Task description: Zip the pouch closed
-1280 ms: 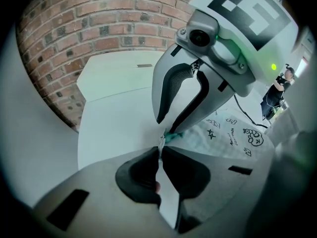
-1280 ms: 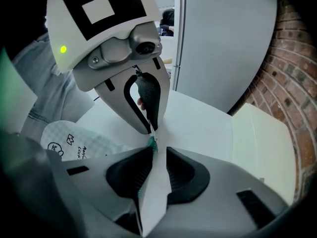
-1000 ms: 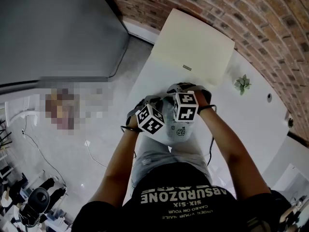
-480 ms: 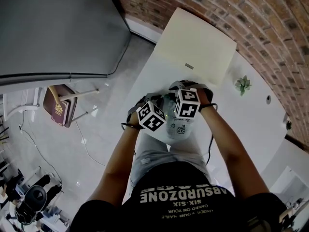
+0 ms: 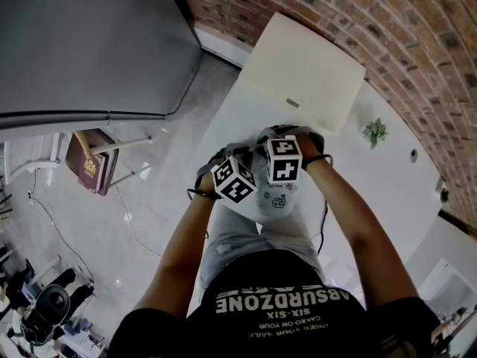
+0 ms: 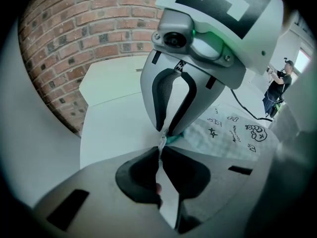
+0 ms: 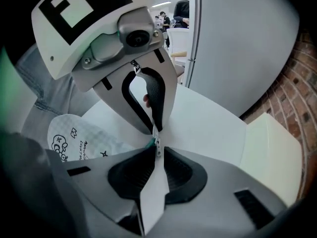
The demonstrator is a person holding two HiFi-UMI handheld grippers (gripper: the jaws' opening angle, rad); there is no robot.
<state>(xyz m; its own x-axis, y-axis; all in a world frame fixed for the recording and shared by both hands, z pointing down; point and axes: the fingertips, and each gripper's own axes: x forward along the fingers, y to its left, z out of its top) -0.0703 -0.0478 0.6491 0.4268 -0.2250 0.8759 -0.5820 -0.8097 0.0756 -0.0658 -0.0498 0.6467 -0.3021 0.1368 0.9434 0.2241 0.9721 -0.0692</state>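
While lying on the worktop (image 5: 387, 177), the pouch (image 5: 274, 200) is pinched at its zip end by the left gripper (image 6: 159, 151) and right gripper (image 7: 157, 150), contents unseen.

Soft, even indoor light, white tabletop (image 7: 213, 118) beyond the fingers (image 7: 132, 175) bright, foreground beneath them blurred, heavy fisheye bending and dark vignette far outward, green tinge at edges.

Pouch (image 6: 233, 133) — pale checks, black doodles; brick wall (image 5: 373, 21) red.
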